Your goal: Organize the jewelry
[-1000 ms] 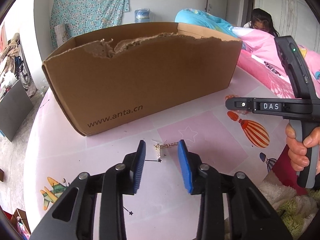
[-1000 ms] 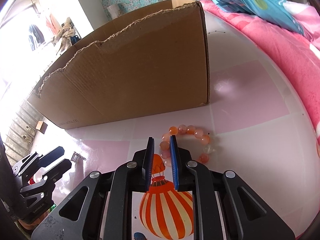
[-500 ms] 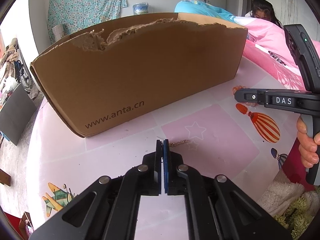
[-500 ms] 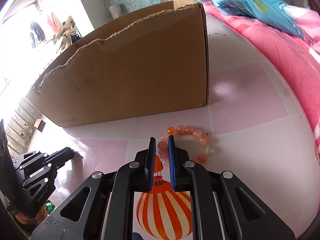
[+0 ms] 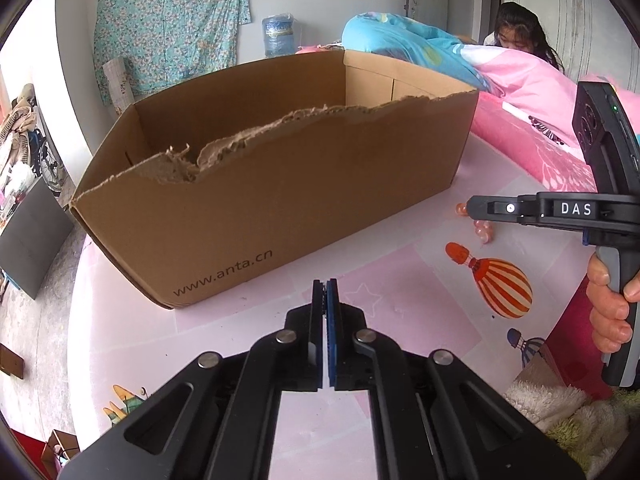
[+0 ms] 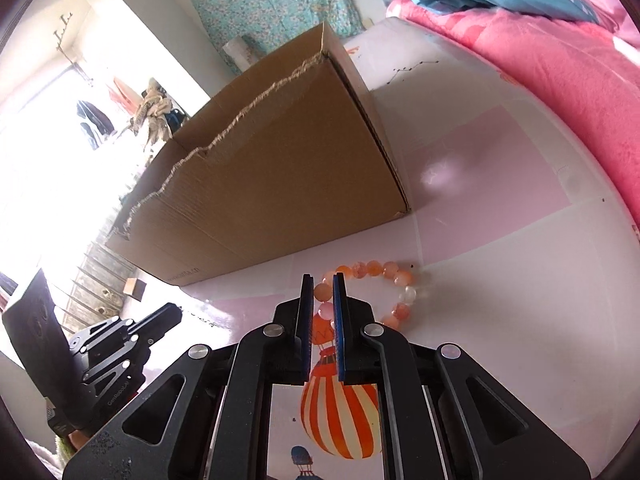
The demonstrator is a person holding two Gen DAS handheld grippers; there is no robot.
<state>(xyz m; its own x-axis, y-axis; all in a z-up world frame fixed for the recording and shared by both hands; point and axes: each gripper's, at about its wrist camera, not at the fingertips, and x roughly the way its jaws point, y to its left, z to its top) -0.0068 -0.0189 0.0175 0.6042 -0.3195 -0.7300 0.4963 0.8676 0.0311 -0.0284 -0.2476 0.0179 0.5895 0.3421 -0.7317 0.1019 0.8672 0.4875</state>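
pink table [image 5: 248, 332]; left gripper [image 5: 325, 292] pinched together, contents unclear; right gripper [image 6: 322, 292] clamps bracelet [image 6: 372, 270].

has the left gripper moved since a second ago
Yes. The left gripper closed and lifted: the brown cardboard box now shows its inside, and the small chain no longer shows on the table.

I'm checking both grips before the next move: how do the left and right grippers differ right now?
The left gripper has its blue pads pressed together; the right gripper shows a narrow gap between its pads. The right gripper's tips sit at the orange bead bracelet on the table; no jewelry shows at the left gripper's tips. Both point toward the torn cardboard box and have black frames with blue pads.
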